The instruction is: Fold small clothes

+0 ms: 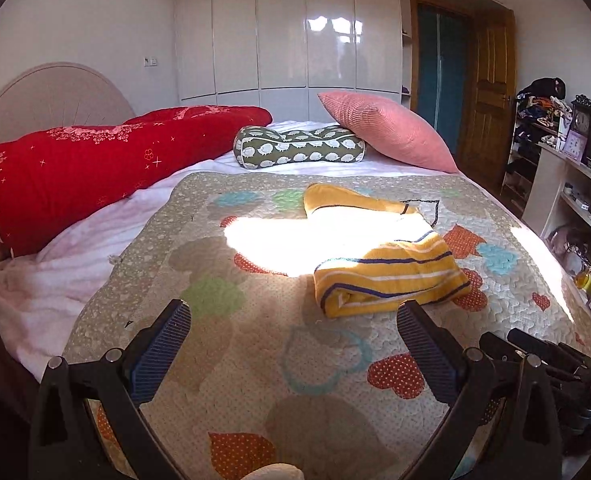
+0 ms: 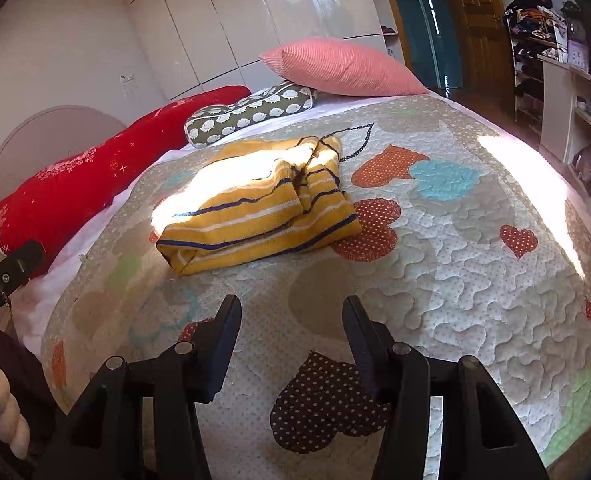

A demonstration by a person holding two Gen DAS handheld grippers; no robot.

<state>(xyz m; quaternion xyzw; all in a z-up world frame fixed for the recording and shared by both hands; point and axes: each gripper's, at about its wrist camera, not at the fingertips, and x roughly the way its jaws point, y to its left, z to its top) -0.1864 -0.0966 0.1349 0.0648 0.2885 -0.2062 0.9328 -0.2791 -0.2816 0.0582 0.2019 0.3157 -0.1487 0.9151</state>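
Note:
A small yellow knit garment [image 1: 379,252] with white and navy stripes lies folded into a bundle on the patterned quilt [image 1: 255,340]. It also shows in the right wrist view [image 2: 263,200], partly in bright sunlight. My left gripper [image 1: 293,312] is open and empty, above the quilt just short of the garment's near edge. My right gripper [image 2: 291,308] is open and empty, a little in front of the garment and apart from it. Part of the right gripper shows at the lower right of the left wrist view [image 1: 543,352].
A red bolster [image 1: 95,168], a green patterned cushion [image 1: 299,146] and a pink pillow [image 1: 391,132] lie at the far end of the bed. White wardrobes [image 1: 287,32] and a wooden door [image 1: 491,92] stand behind. Cluttered shelves [image 1: 575,184] line the right side.

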